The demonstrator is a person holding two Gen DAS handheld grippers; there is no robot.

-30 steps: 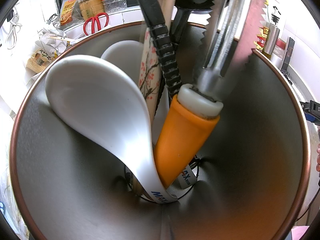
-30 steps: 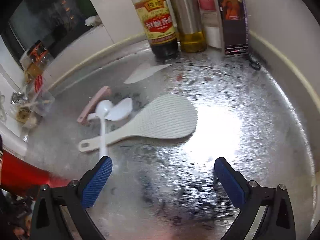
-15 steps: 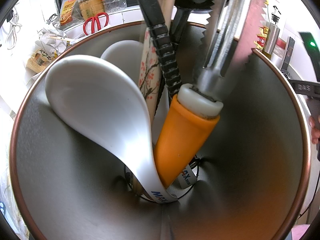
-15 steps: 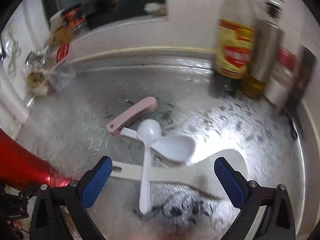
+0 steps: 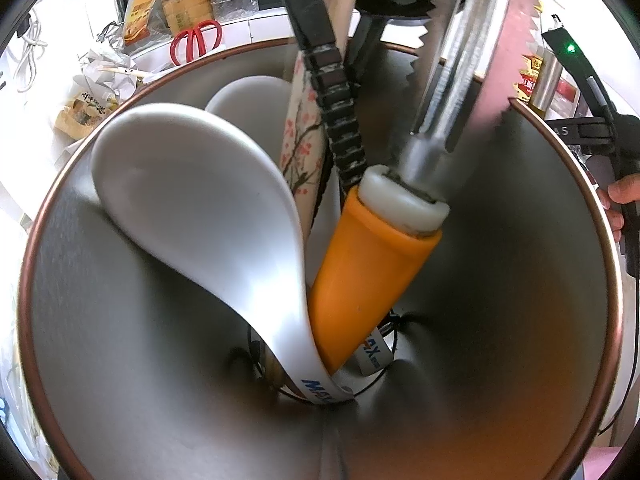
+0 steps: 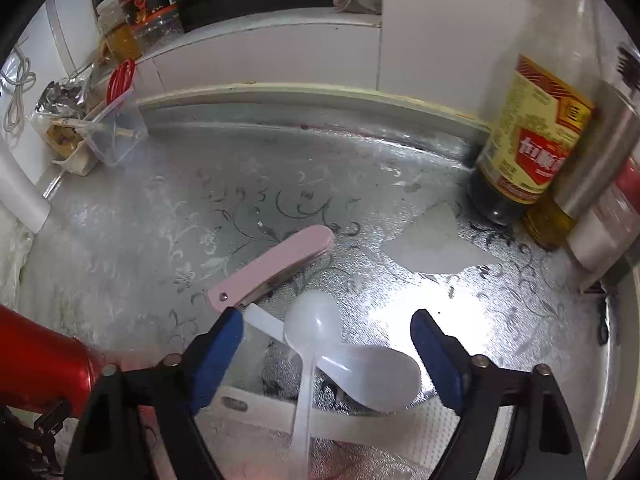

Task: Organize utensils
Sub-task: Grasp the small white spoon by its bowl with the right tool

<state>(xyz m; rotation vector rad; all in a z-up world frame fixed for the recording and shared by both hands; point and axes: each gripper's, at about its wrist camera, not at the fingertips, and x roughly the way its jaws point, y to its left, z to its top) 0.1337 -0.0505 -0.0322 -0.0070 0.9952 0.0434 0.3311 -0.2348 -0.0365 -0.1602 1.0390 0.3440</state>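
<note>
My right gripper (image 6: 324, 320) hangs over the patterned counter with its jaws closing. Its blue pads (image 6: 218, 344) stand either side of a small clear-white spoon (image 6: 314, 320) and touch nothing. That spoon lies across a white soup spoon (image 6: 372, 376) and a white rice paddle (image 6: 360, 424). A pink folding knife (image 6: 272, 268) lies just beyond. The steel utensil holder (image 5: 500, 280) fills the left wrist view and hides my left gripper's fingers. It holds a white ladle (image 5: 192, 200), an orange-handled serrated tool (image 5: 372, 272) and black-handled utensils (image 5: 340, 120). Its red outer wall (image 6: 36, 356) shows at lower left.
A soy sauce bottle (image 6: 524, 140) and a steel oil bottle (image 6: 600, 152) stand at the back right. A paper scrap (image 6: 432, 244) lies before them. A clear plastic box (image 6: 116, 132) sits at the back left. A hand (image 5: 618, 192) shows at the holder's right.
My right gripper has swung left across the counter to above the crossed spoons, and its jaws have narrowed. The holder view is unchanged, except the other gripper's frame and hand now show at right.
</note>
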